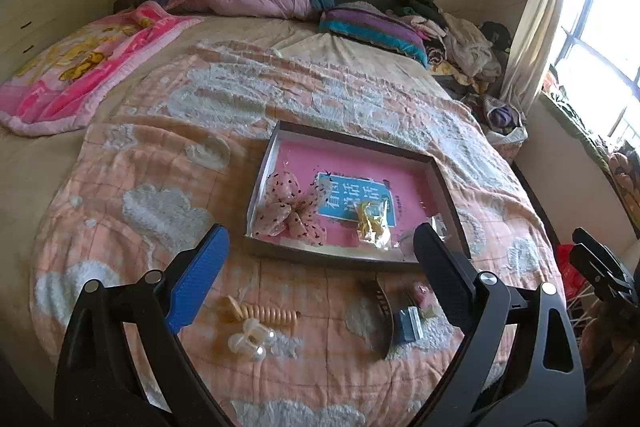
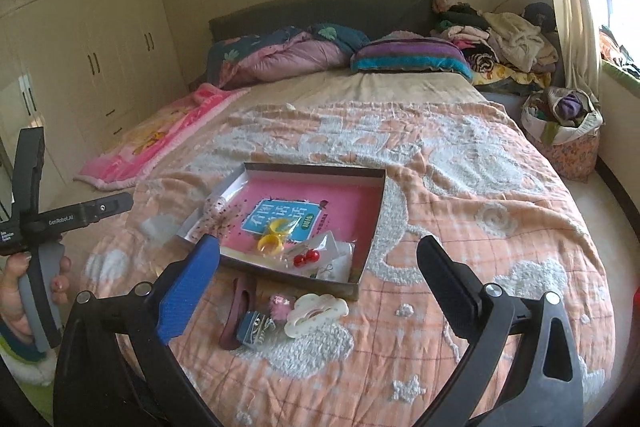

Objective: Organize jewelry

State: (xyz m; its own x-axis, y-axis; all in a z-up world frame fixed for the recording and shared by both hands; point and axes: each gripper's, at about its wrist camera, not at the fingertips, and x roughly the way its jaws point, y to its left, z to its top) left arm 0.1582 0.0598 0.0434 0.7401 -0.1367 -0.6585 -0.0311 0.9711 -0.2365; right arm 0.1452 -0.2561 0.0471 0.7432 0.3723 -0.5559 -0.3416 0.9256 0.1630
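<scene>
A shallow box point(image 1: 352, 143) with a pink book as its floor lies on the bed. It holds a pink dotted bow point(image 1: 288, 211), a bagged yellow ring point(image 2: 270, 243) and red cherry earrings point(image 2: 306, 259) in a clear bag. In front of the box lie a beige spiral hair tie point(image 1: 260, 313), a pearl clip point(image 1: 250, 341), a brown clip point(image 2: 238, 307), a blue patterned clip point(image 2: 252, 331), a small pink piece point(image 2: 280, 303) and a white cloud claw clip point(image 2: 316, 309). My left gripper point(image 1: 322, 233) and right gripper point(image 2: 320, 243) hover open above these, holding nothing.
A peach quilt with white clouds point(image 2: 460, 187) covers the bed. Pillows and folded bedding point(image 2: 300, 55) lie by the headboard, a clothes pile point(image 2: 500, 39) at the back right, a fabric basket point(image 2: 564, 131) beside the bed. A hand point(image 2: 24, 291) holds the left gripper's handle.
</scene>
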